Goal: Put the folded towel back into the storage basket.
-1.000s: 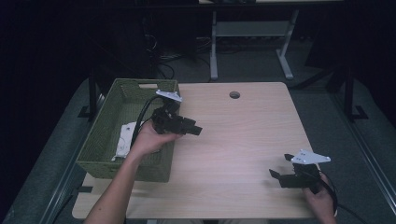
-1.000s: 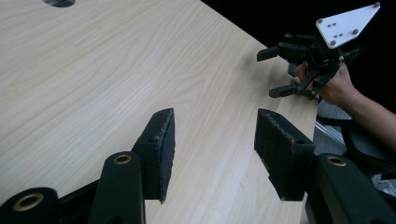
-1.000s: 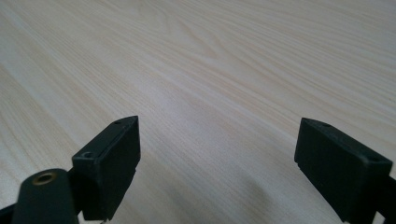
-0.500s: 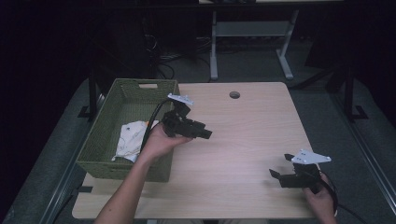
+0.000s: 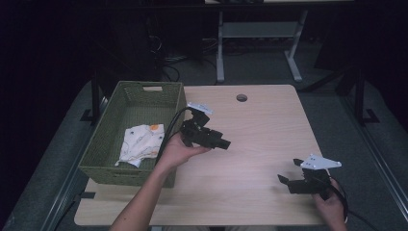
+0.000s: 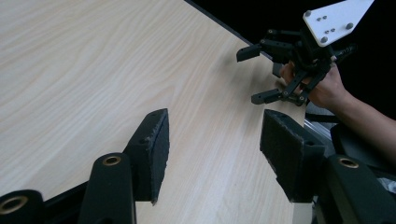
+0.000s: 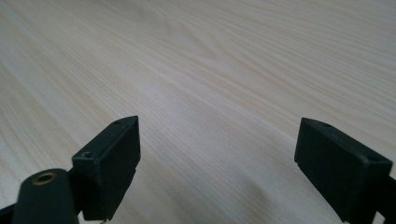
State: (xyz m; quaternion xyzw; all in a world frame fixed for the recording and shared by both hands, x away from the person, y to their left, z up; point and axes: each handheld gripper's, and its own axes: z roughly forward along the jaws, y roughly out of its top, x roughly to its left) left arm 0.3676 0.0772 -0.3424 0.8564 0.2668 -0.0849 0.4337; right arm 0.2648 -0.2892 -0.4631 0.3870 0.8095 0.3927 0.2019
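The left gripper (image 5: 222, 143) has swung away from the basket (image 5: 108, 171), jaws opening, empty. The white cloth (image 5: 140, 141) lies behind it. The right gripper (image 5: 285, 178) rests open.

The left tongs (image 5: 225, 143) now hang over the pale wooden tabletop (image 5: 260, 125), away from the green woven basket (image 5: 103, 144); their jaws have just been opening, with nothing between them. The white patterned cloth (image 5: 140, 143) now lies uncovered in the basket.
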